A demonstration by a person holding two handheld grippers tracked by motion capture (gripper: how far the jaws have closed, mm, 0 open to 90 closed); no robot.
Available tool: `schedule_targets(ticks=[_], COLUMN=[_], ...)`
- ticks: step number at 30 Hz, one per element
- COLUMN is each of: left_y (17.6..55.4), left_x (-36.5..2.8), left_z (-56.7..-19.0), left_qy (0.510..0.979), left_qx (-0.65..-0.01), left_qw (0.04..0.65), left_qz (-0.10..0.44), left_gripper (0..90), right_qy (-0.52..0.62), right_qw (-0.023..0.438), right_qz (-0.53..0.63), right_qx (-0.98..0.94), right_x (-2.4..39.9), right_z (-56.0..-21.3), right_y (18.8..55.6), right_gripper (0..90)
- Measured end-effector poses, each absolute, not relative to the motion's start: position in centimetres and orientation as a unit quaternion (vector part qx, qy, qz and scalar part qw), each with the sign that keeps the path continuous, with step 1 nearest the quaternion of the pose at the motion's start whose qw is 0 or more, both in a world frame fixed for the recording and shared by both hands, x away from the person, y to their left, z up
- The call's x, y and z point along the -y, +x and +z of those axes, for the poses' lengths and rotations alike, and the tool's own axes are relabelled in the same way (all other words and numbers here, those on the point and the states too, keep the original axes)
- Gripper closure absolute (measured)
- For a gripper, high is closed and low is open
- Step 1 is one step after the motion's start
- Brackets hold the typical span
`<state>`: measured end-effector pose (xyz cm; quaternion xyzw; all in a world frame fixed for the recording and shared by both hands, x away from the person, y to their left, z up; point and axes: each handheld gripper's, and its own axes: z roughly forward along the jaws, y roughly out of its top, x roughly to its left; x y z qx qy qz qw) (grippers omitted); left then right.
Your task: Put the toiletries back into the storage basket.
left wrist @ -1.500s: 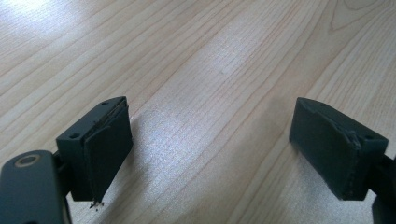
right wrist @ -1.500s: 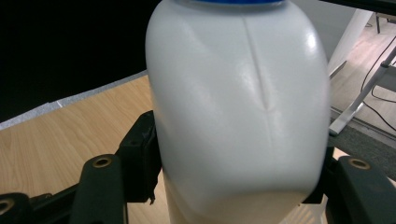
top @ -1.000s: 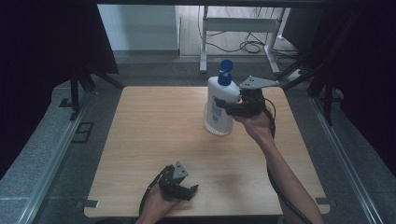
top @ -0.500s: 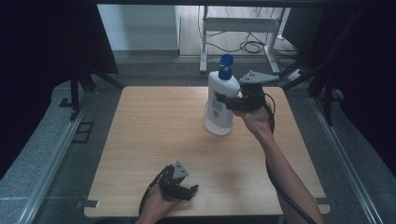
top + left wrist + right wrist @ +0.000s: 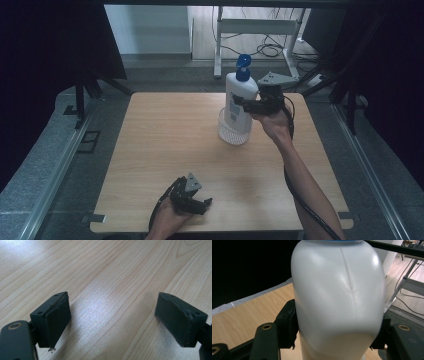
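White bottle (image 5: 241, 97) clamped between right gripper (image 5: 245, 106) fingers above mesh basket (image 5: 234, 131) near bench (image 5: 165, 140) far edge, left gripper (image 5: 202, 204) fingers apart, empty, at near edge.

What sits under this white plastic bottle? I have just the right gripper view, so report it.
Observer: A small round white mesh basket stands on the wooden table. The white plastic bottle has its base at the basket's rim.
Operator: Describe the bottle's top.
Observer: It has a blue pump cap, pointing up.
Operator: Now report the left tool.
Observer: The left tool rests near the table's front edge, jaws open, with nothing between them.
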<state>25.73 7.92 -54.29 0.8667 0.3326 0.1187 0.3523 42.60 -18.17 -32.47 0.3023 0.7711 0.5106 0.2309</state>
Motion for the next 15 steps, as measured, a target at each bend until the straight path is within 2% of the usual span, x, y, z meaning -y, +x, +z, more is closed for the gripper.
schedule_targets(ticks=[15], left_y=[25.7], left_x=[-7.9], left_z=[-54.3], left_qy=[0.867], left_qx=[-0.331], left_qw=[0.353], left_qz=[0.119], left_gripper=[12.6], right_qy=[0.308], right_qw=[0.249], right_qz=[0.505], right_qx=[-0.767], right_x=[18.0], right_z=[-32.4], right_y=[44.2], right_gripper=[37.7])
